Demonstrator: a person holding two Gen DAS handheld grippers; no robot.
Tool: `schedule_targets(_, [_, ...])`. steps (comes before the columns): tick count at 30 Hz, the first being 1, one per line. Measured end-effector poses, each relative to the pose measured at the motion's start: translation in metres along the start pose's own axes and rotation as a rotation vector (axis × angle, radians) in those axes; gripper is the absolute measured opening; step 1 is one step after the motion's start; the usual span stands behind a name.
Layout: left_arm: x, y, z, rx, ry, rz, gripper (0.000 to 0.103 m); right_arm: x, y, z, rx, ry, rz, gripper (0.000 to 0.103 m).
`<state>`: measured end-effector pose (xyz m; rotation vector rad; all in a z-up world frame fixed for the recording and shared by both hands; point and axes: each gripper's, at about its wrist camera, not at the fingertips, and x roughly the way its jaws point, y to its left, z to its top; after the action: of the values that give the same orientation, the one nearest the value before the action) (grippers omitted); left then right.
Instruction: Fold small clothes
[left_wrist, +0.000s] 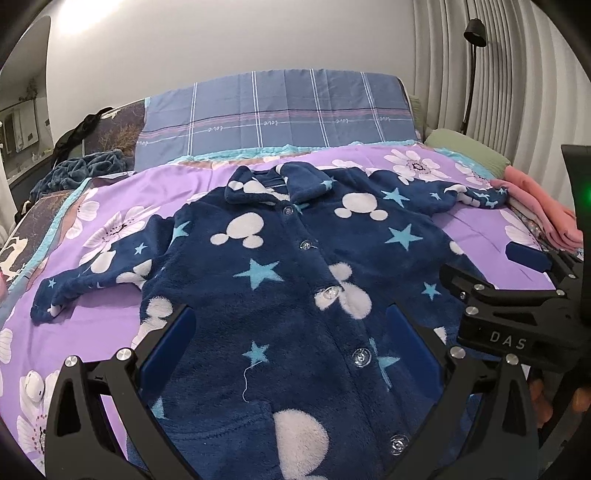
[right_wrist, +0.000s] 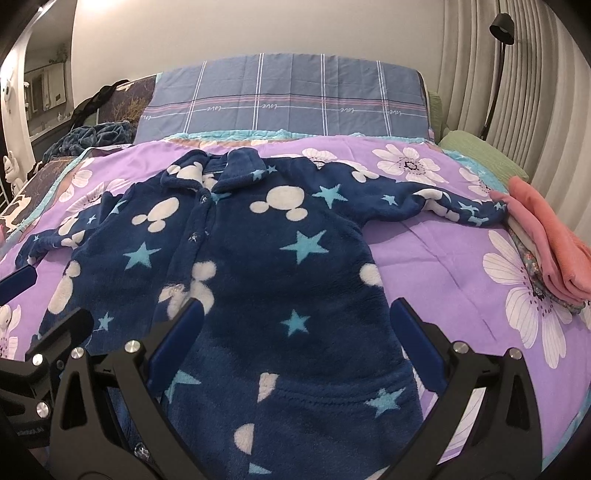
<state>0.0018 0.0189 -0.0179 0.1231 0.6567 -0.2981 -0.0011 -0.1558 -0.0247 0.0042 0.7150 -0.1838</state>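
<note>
Lying flat and buttoned, front up, in the middle of the bed: a small navy fleece pyjama top (left_wrist: 295, 266) printed with white mouse heads and pale blue stars, collar toward the head edge, both sleeves spread out toward the side edges. Hovering over its hem near the foot edge, the left claw (left_wrist: 291, 343) and the right claw (right_wrist: 295, 339), each spread wide and holding nothing.

Probably best to start with a sleeve: pinch low at the cuff, lift only slightly, carry it across the chest, smooth before letting go. Thick pile, so likely to spring back unless pressed.

Underneath, a purple bedspread with large white flowers (right_wrist: 443, 236). At the right edge, a stack of folded pink clothes (right_wrist: 546, 243) touching one cuff. At the head edge, a blue checked pillow (left_wrist: 280, 110). Beyond, a plain wall, pleated pale curtains (right_wrist: 535, 92) and a black floor lamp (left_wrist: 474, 33).
</note>
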Motion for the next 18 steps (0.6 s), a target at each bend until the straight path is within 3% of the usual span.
schedule_targets(11, [0.006,0.001,-0.003,-0.002,0.019,-0.022,0.102,0.004,0.004,-0.001,-0.007,0.009,0.007,0.101])
schedule_targets(18, [0.016,0.023,-0.002,-0.095,0.063,-0.141,0.101,0.009,0.003,0.000,-0.005,0.020,0.006,0.101])
